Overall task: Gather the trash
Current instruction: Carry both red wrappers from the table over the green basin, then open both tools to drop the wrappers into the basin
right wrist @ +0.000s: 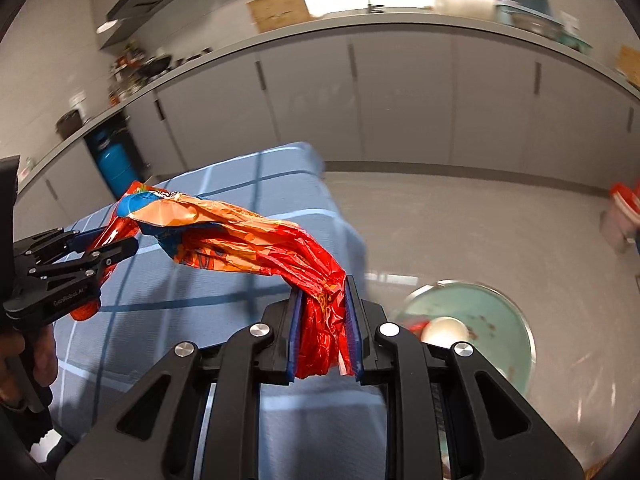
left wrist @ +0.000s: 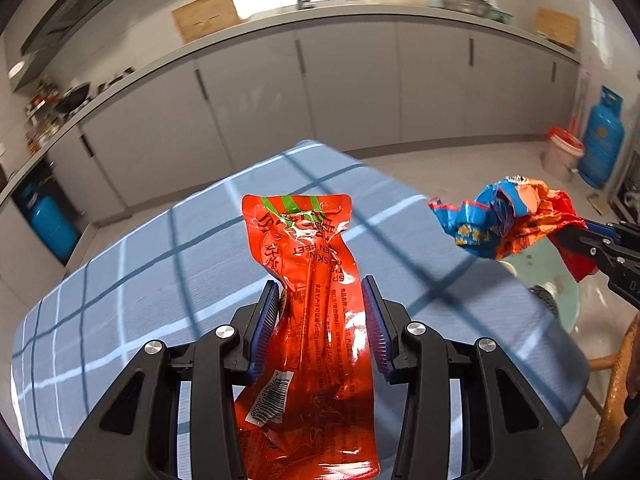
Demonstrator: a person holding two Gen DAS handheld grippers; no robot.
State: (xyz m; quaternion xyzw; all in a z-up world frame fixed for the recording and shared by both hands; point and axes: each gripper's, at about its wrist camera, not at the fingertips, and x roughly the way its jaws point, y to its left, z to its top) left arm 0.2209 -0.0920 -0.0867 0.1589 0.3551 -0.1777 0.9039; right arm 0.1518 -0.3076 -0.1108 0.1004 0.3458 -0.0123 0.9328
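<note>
My left gripper (left wrist: 320, 284) is shut on a flat red snack packet (left wrist: 312, 264) that sticks out forward above the blue checked tablecloth (left wrist: 160, 280). In the right wrist view the same left gripper (right wrist: 120, 242) shows at the left with the red packet (right wrist: 82, 312) in it. My right gripper (right wrist: 324, 288) is shut on a crumpled orange, red and blue snack bag (right wrist: 240, 236), held over the table's edge. The left wrist view shows that bag (left wrist: 508, 216) at the right, with the right gripper (left wrist: 592, 236) behind it. A round teal bin (right wrist: 508, 360) stands on the floor below.
The teal bin (left wrist: 560, 304) holds a white lump and some scraps. A wicker chair (left wrist: 616, 380) stands by the table's right side. Grey kitchen cabinets (left wrist: 360, 92) line the back. A blue gas cylinder (left wrist: 602, 136) and a red-and-white bucket (left wrist: 562, 152) stand far right. A person's hand (right wrist: 40, 356) grips the left handle.
</note>
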